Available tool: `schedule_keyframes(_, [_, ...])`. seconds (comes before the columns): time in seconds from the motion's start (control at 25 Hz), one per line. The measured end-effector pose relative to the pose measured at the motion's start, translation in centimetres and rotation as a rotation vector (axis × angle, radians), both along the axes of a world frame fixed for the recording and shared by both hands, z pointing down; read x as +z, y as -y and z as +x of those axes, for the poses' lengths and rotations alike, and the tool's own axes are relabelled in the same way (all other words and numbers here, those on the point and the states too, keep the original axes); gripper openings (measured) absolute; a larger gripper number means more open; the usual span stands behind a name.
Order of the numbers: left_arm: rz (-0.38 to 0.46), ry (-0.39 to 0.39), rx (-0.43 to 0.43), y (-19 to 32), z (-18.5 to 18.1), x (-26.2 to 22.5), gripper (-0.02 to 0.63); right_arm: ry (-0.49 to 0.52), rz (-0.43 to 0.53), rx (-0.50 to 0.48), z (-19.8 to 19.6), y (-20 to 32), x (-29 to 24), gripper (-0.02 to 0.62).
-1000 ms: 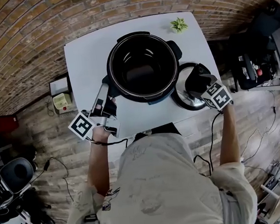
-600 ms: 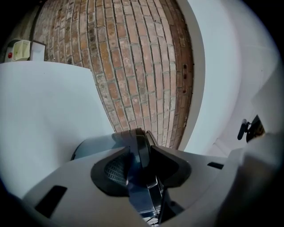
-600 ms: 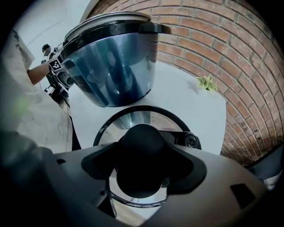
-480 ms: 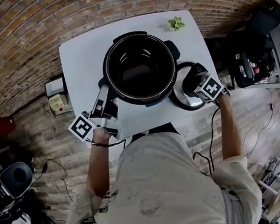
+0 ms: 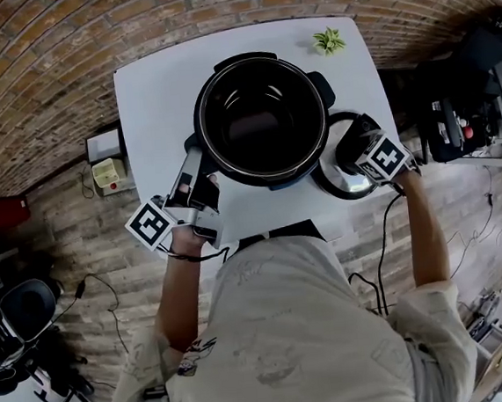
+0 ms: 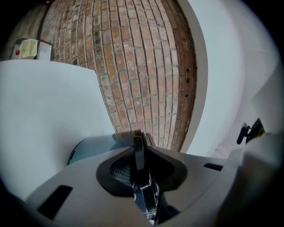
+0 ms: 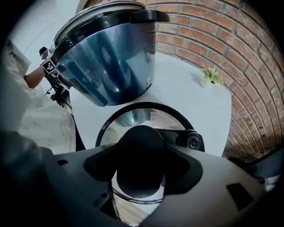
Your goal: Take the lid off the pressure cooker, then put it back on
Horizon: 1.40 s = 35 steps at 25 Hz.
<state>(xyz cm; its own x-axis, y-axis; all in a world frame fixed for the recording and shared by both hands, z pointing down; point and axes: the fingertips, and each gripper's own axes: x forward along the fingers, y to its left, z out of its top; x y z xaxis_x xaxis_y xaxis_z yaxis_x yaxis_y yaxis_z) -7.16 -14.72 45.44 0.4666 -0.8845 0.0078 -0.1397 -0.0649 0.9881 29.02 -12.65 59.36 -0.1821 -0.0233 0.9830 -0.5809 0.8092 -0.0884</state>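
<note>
Jaws have just been closing; your left gripper [image 5: 191, 157] pinches side handle [image 6: 138, 148]; right gripper [image 5: 358, 146] clasps knob [image 7: 141, 164], best hold; lid [image 5: 333, 183] judged heavy, rigid.

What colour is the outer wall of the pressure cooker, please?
The pressure cooker is glossy dark blue outside, best seen in the right gripper view.

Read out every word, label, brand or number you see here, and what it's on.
No text here can be read.
Lid: small print near the rim, too blurred to read.
Left marker cube and right marker cube: square patterns only, no letters.
</note>
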Motion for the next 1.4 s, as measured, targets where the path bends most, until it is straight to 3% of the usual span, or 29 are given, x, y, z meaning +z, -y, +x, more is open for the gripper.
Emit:
schedule_keyframes(0.64, [-0.007,-0.021,-0.023,-0.1,-0.4,0.2,0.078,-0.006,0.001,-0.007,-0.4,0.2,0.1,0.298])
schedule_keyframes(0.92, [-0.007,-0.035,-0.039,-0.1,-0.3,0.2,0.078,-0.041,-0.043,-0.064,0.1,-0.9,0.0,0.296])
schedule_keyframes(1.4, [0.017,-0.048,-0.055,-0.1,-0.4,0.2,0.078,-0.052,0.003,-0.167,0.8,-1.2,-7.3,0.296])
